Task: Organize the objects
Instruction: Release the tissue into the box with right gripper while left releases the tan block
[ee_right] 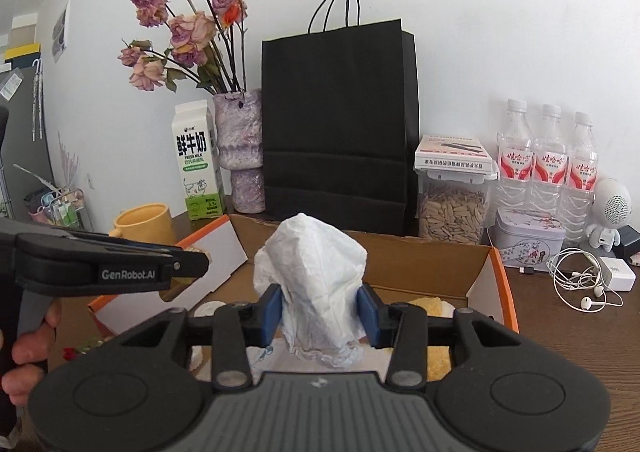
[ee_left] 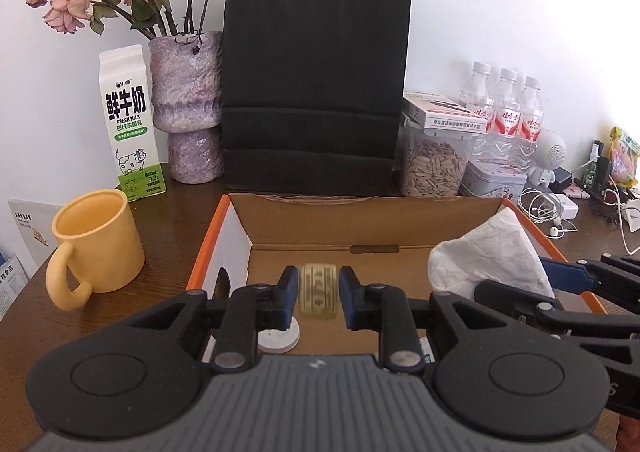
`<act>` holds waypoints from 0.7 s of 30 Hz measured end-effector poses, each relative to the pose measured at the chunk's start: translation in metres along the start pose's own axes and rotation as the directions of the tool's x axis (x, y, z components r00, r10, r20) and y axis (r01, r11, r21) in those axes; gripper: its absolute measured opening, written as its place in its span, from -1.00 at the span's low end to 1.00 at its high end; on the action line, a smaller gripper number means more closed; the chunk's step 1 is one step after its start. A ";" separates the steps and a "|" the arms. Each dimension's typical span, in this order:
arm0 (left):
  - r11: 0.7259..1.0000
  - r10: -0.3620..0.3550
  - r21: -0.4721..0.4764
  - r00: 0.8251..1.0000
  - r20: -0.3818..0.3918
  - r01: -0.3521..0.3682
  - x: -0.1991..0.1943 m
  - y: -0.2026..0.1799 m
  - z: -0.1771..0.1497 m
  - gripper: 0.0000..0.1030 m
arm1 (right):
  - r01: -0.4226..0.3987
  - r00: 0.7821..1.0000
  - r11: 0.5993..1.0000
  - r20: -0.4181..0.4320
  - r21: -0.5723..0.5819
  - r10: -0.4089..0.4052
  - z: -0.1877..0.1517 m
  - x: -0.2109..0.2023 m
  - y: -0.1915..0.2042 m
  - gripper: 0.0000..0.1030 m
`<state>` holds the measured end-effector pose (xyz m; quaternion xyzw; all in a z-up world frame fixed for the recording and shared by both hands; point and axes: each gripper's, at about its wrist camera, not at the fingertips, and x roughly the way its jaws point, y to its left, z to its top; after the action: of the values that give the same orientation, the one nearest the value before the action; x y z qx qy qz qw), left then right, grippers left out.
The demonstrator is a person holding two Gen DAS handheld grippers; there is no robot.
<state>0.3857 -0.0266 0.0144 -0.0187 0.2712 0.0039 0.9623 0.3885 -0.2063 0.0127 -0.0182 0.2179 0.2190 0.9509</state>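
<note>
Two grippers are held over an open cardboard box (ee_left: 400, 220) on a dark wooden counter (ee_left: 176, 208). Between the jaws of the left gripper (ee_left: 319, 294) a small cream packet (ee_left: 318, 292) is seen, blurred; a narrow gap appears on each side of it, so the jaws are judged open and the packet loose or dropping into the box. By the right gripper (ee_right: 319, 318) a crumpled white tissue (ee_right: 316, 284) is pinched near its lower part, above the box.

Several risks can be judged. The packet may bounce or land askew on a white disc (ee_left: 280, 340) lying below it. The tissue, being light and soft, may slip from the pads or drift past the box edge if released high. The two grippers are close together, so a knock between them is possible. A yellow mug (ee_left: 96, 240) just beside the box could be struck by a sideways sweep.

Much is hidden. The box floor nearest the cameras is covered by the gripper bodies. Yellow and white items in the box are only partly seen in the right view and cannot be identified. The print on the packet is unreadable. Whether the packet touches either pad cannot be told for certain.
</note>
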 end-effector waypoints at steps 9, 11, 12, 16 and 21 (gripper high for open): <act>0.999 -0.020 -0.034 1.000 -0.003 0.020 0.010 0.010 -0.003 1.00 | 0.064 0.997 0.998 -0.046 -0.006 -0.064 -0.006 0.007 -0.009 0.96; 0.999 -0.009 -0.032 1.000 -0.012 0.008 0.011 0.010 -0.004 1.00 | 0.065 0.997 0.998 -0.047 -0.011 -0.065 -0.007 0.007 -0.008 0.97; 1.000 -0.003 -0.030 1.000 -0.014 0.003 0.012 0.010 -0.003 1.00 | 0.068 0.996 0.998 -0.048 -0.013 -0.068 -0.007 0.007 -0.007 0.97; 0.999 -0.005 -0.033 1.000 -0.010 0.004 0.009 0.010 -0.003 1.00 | 0.069 0.997 0.997 -0.046 -0.021 -0.070 -0.006 0.004 -0.005 0.97; 1.000 0.011 -0.028 1.000 -0.010 -0.011 0.006 0.008 -0.003 1.00 | 0.079 0.996 0.997 -0.039 -0.023 -0.080 -0.005 0.000 -0.003 0.97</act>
<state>0.3886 -0.0183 0.0084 -0.0307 0.2758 0.0130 0.9606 0.3878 -0.2096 0.0078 -0.0415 0.2335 0.1827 0.9542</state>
